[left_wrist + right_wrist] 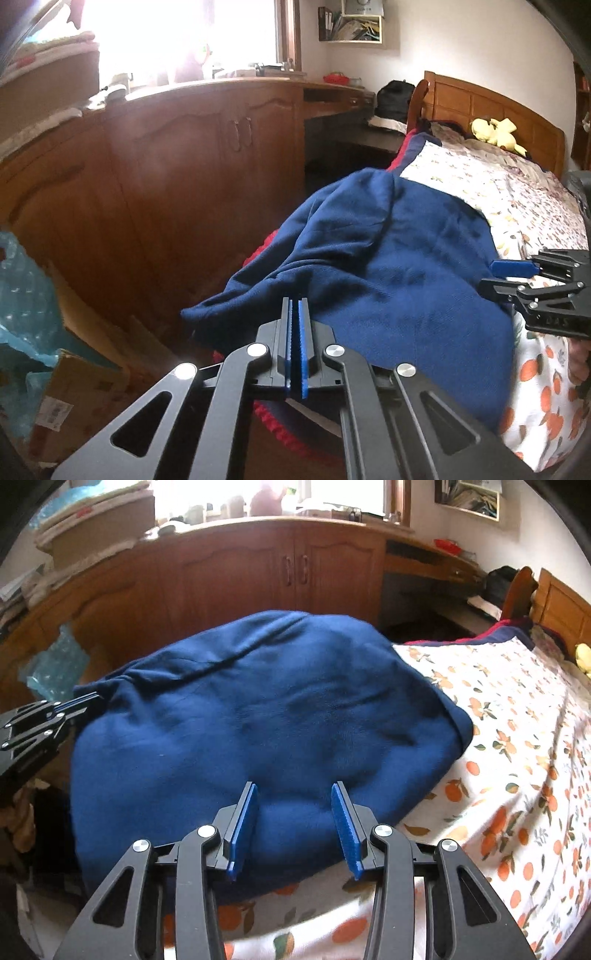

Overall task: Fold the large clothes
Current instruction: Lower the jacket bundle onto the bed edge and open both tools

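Note:
A large navy blue garment [388, 258] [258, 709] lies bunched on the near part of the bed, partly hanging over its left side. My left gripper [295, 301] [96, 696] is shut at the garment's left corner; in the right wrist view the cloth puckers toward its tips. My right gripper [295, 786] [493, 277] stands open at the garment's near right edge. A soft bulge of blue cloth shows just beyond its blue pads [341, 812], whose inner faces are bare.
The bed has an orange-fruit print sheet [517, 757] and a wooden headboard [498, 99] with a yellow plush toy [495, 134]. Wooden cabinets [184, 166] run along the left. A teal plastic bag [22, 295] and cardboard lie on the floor. Red knitted fabric [280, 424] shows under the garment.

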`<state>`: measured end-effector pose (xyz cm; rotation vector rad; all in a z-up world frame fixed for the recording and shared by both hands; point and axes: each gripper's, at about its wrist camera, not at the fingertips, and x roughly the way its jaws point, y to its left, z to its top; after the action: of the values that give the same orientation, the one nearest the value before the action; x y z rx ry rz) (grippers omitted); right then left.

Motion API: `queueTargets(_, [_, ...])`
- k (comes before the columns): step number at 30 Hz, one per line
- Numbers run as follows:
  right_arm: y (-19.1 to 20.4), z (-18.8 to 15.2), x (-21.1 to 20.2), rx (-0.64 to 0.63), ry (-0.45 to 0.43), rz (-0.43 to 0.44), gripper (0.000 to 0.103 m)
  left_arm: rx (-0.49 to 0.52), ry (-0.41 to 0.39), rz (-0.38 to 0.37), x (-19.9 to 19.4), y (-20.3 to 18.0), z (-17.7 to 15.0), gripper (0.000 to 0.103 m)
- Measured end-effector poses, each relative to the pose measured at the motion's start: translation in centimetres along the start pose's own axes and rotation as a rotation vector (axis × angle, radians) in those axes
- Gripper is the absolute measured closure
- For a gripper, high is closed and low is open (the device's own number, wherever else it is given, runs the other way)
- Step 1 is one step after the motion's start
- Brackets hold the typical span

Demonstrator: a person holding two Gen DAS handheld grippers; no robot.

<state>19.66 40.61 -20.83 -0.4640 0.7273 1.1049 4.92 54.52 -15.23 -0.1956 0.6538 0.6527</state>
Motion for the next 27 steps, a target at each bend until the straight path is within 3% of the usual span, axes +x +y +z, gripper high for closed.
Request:
queueTargets(5, [-0.2, -0.9, -4.5, -0.005, -0.064, 0.001, 0.063, 0.003, -0.042, -0.006, -3.3, -0.9, 0.3, 0.098])
queueTargets(8, [-0.9, -1.2, -7.3, 0.002, -0.101, -0.004, 0.063, 0.005, -0.067, -0.015, -5.2, -2.1, 0.5, 0.072])
queueTargets(10, [-1.5, -1.6, -9.4, 0.002, -0.131, -0.017, 0.063, 0.007, -0.086, -0.021, -6.5, -3.1, 0.7, 0.045])
queueTargets(15, [-2.9, -3.4, -14.8, 0.018, -0.198, -0.053, 0.063, 0.028, -0.130, -0.059, -9.4, -6.4, 1.1, 0.006])
queueTargets(18, [-4.1, -4.8, -18.1, 0.040, -0.233, -0.074, 0.056, 0.051, -0.167, -0.077, -11.3, -8.8, 1.1, 0.002])
queueTargets(20, [-4.7, -5.9, -20.2, 0.049, -0.264, -0.104, 0.044, 0.063, -0.175, -0.088, -12.3, -10.6, 1.1, 0.002])
queueTargets(27, [-6.9, -9.9, -26.4, 0.093, -0.332, -0.176, 0.029, 0.090, -0.204, -0.146, -15.8, -16.3, 0.8, 0.002])
